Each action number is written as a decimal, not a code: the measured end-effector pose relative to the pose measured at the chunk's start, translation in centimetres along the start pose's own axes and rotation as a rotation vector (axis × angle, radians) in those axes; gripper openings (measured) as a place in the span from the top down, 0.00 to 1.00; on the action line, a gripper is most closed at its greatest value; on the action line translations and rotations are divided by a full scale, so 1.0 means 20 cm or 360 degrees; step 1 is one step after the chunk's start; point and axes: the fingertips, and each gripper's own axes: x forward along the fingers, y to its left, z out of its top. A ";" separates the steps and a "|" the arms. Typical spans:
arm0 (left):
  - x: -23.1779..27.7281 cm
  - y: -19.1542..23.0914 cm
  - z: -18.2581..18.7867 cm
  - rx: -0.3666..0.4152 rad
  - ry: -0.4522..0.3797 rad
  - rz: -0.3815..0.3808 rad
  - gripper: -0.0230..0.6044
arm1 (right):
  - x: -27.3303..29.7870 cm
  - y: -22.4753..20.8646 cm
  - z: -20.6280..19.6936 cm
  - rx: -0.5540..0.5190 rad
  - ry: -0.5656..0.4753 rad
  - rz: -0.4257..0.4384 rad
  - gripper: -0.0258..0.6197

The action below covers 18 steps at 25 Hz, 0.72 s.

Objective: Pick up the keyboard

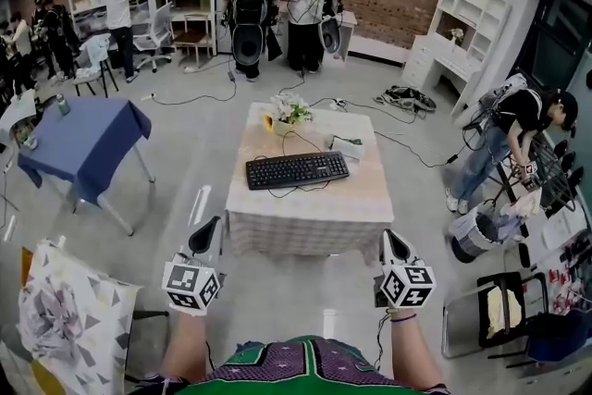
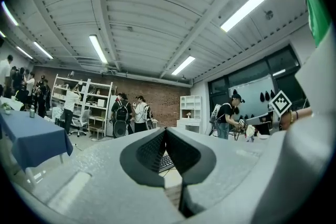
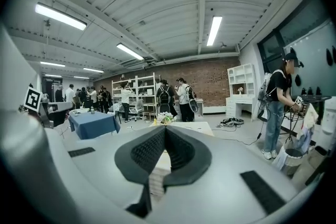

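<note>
A black keyboard (image 1: 297, 169) lies across the middle of a small table (image 1: 305, 208) covered with a pale checked cloth, its cable looping over the top. My left gripper (image 1: 205, 237) hovers in front of the table's near left corner, shut and empty. My right gripper (image 1: 395, 244) is level with the near right corner, also shut with nothing in it. Both are short of the table and apart from the keyboard. In the left gripper view a sliver of the keyboard (image 2: 166, 161) shows behind the closed jaws. The right gripper view shows only the tabletop (image 3: 195, 127) past the jaws.
A flower pot (image 1: 288, 112) and a small white box (image 1: 347, 146) sit at the table's far end. A blue-covered table (image 1: 81, 141) stands left, a patterned cloth (image 1: 65, 314) near left. Cables cross the floor. Several people stand by the shelves; one bends at the right beside a chair (image 1: 495, 310).
</note>
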 end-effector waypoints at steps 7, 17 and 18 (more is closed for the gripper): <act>0.13 0.01 -0.04 -0.0076 0.0021 -0.0007 0.94 | 0.13 -0.05 -0.01 0.0047 0.0037 0.0053 0.96; 0.62 0.08 -0.01 -0.0073 -0.0003 0.0070 0.93 | 0.67 -0.22 0.18 0.0057 -0.0039 0.0256 0.96; 0.68 0.08 -0.02 -0.0080 -0.0003 0.0072 0.94 | 0.72 -0.24 0.21 0.0075 -0.0050 0.0285 0.96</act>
